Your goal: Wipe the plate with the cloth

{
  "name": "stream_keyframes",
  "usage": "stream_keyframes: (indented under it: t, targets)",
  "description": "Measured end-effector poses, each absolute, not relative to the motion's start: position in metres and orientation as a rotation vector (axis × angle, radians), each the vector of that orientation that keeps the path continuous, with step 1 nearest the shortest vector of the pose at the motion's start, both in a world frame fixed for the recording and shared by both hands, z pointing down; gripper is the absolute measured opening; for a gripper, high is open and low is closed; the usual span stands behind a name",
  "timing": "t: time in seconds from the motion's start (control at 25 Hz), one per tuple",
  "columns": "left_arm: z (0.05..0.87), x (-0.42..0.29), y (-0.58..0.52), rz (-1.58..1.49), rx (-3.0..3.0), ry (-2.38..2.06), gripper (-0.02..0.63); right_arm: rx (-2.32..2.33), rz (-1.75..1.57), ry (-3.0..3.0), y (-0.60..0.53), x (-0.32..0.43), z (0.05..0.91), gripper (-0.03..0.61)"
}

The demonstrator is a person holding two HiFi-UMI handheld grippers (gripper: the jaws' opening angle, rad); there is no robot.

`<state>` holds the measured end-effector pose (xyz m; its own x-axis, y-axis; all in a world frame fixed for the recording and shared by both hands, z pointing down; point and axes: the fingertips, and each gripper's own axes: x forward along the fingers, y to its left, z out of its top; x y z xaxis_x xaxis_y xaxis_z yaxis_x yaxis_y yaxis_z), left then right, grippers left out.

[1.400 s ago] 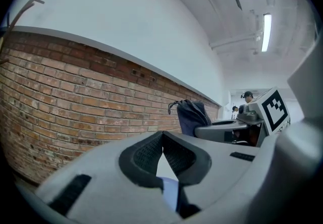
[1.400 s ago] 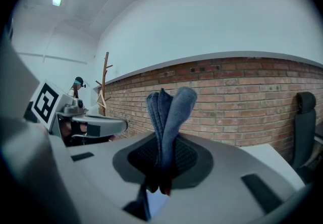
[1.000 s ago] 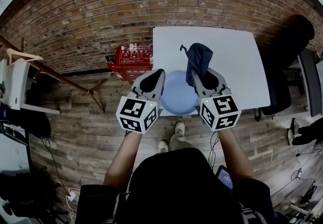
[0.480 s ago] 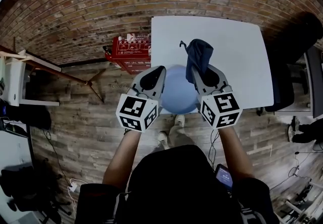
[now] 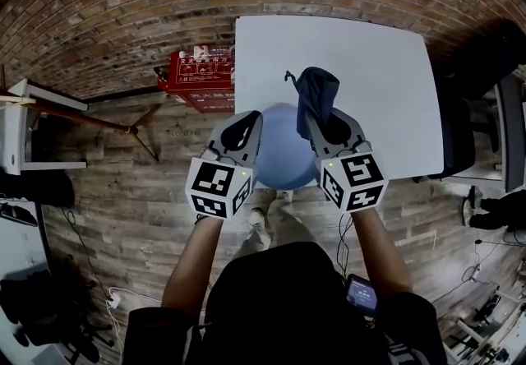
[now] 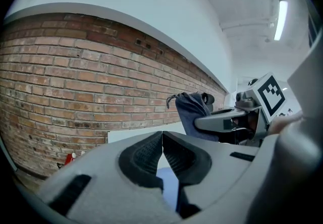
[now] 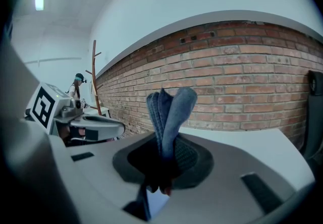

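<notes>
The pale blue round plate sits between the two claws, at the near edge of the white counter and partly out over the wooden floor. The left claw is closed on the plate's left rim: in the left gripper view its pads meet at the tips, with a sliver of blue showing just below them. The right claw is clamped on the dark blue cloth, whose bunched folds stand up out of the jaws and lean over the plate's right side. Whether cloth and plate are touching can't be told from these views.

The plate looks rigid, smooth and probably light, and likely slick at the rim, so a pinch on one edge could let it pivot or slip when pressed. It is best held at the rim, opposite the wiping side. The cloth is soft and limp, so it is best gripped near its middle, leaving a loose wad free to drag across the surface. Pressing hard would lever the plate against the single pinch.

Count: one plate, one cloth, two claws, one counter. A red box lies on the floor by the brick wall, left of the counter
</notes>
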<state>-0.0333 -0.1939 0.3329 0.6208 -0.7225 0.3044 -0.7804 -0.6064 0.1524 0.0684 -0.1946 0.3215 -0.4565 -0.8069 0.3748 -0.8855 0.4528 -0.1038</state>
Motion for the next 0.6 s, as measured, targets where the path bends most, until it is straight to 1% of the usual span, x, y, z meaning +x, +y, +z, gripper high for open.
stream_keyframes:
  t: [0.6]
  targets:
    - [0.396, -0.038, -0.202, 0.406, 2.491, -1.189, 0.018, 1.341, 0.483, -2.391, -0.202, 0.055, 0.376, 0.063]
